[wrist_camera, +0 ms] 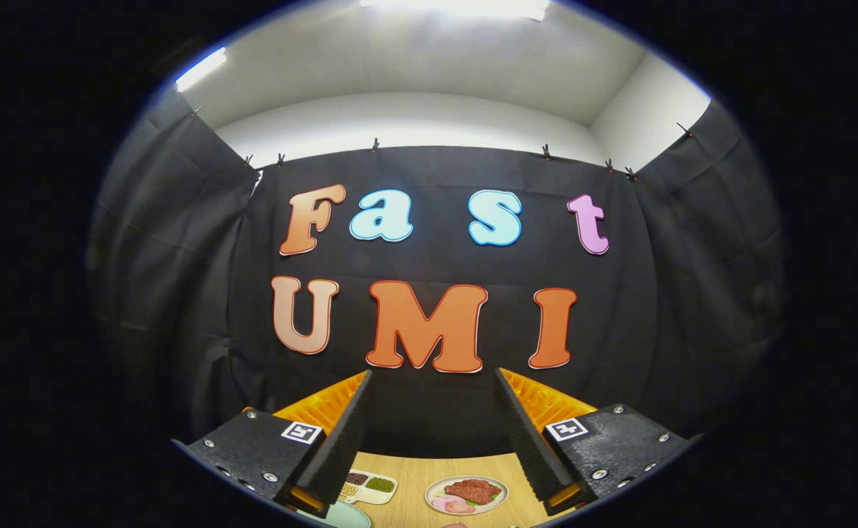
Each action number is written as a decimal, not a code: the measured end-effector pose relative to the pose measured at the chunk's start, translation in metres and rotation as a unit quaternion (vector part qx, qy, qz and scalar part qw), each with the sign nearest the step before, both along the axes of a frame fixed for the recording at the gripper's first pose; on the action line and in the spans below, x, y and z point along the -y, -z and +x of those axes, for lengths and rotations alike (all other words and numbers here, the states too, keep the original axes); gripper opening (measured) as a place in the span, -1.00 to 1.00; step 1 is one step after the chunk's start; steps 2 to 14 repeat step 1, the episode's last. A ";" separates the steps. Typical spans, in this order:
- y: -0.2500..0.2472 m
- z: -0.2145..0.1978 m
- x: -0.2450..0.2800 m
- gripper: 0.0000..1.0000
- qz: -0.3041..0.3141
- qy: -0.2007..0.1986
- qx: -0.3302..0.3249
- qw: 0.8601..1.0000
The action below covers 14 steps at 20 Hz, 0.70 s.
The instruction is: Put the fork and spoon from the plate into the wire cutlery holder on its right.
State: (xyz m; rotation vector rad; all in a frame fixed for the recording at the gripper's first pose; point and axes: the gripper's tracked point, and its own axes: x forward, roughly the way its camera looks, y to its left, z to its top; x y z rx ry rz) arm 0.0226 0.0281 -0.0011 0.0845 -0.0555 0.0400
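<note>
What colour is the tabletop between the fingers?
Light wood grain tabletop, seen in the gripper view; gripper open.

You have one gripper (433,381) with two fingers (341,433) spread wide apart, nothing between them. Below them you see one wooden table (414,477) carrying one round plate printed with meat (466,493), one compartment tray of grains (370,485), and one pale plate edge (345,515) by the left finger.
</note>
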 end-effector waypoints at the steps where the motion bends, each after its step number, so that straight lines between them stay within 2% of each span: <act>1: -0.001 0.003 0.000 0.90 -0.002 0.001 -0.002 1.000; 14: -0.001 0.003 0.000 0.90 -0.002 0.001 -0.002 1.000</act>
